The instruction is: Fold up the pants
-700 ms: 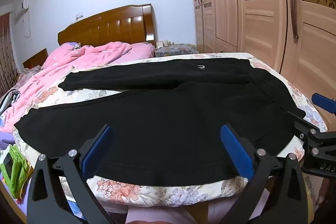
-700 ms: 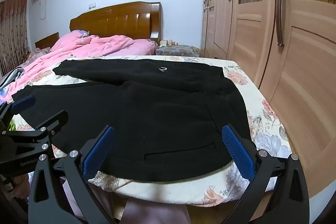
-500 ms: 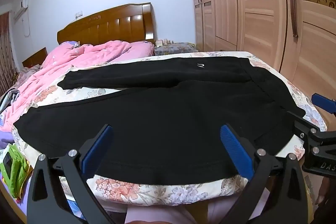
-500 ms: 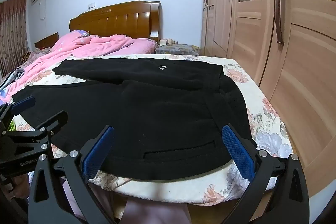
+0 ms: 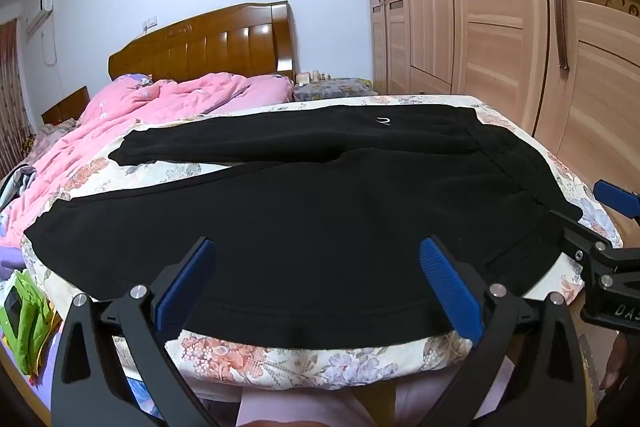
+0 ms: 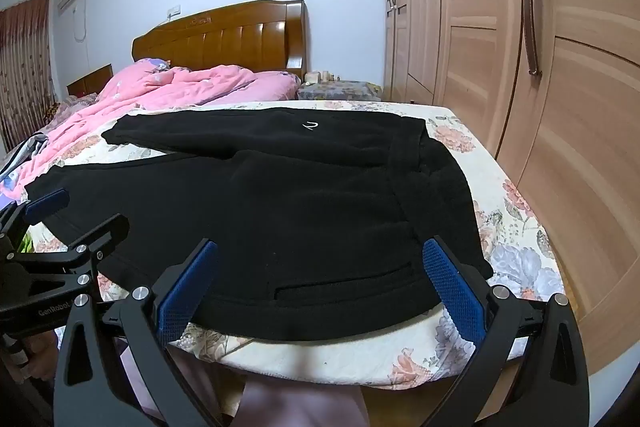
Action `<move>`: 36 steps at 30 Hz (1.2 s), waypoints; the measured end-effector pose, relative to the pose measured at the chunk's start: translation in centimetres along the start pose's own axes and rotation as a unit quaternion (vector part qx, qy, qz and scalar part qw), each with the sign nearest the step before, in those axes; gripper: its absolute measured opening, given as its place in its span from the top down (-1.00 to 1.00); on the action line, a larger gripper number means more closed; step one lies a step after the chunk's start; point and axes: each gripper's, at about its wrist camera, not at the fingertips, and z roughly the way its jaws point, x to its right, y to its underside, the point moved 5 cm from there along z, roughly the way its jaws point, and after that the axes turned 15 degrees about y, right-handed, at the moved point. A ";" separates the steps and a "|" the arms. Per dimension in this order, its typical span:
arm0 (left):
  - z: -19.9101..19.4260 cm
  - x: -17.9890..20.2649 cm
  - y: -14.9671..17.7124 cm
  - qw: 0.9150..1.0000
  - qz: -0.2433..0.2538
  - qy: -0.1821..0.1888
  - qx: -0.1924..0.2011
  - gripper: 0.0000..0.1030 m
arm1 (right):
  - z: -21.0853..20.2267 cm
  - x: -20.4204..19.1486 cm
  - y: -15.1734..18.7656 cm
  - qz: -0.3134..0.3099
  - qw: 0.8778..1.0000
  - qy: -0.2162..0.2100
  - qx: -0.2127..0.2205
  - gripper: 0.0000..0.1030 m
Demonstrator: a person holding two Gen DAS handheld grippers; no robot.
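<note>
Black fleece pants (image 5: pixel 320 211) lie spread on the floral-quilted bed (image 5: pixel 280 355). Left gripper (image 5: pixel 316 283) and right gripper (image 6: pixel 320 283), tilted downward at six o'clock, gape wide, empty.

Pants (image 5: pixel 320 211) on bed (image 5: pixel 304 359), quilt (image 5: pixel 160 107) behind-left, wardrobe (image 5: pixel 520 27) right

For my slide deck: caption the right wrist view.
Open right claw poised over black pants spread on a floral bed, left claw alongside.
</note>
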 end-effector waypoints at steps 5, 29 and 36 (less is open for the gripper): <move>0.1 0.0 0.3 1.000 0.000 -0.001 -0.002 -0.97 | 0.1 0.0 0.1 0.002 1.000 -0.002 -0.003 -0.92; 0.2 -0.3 1.3 1.000 -0.004 0.000 -0.006 -0.97 | 0.1 0.1 0.3 0.010 1.000 -0.011 -0.014 -0.92; 0.2 -0.3 1.2 1.000 -0.004 0.000 -0.006 -0.97 | 0.3 0.2 0.3 0.011 1.000 -0.012 -0.015 -0.92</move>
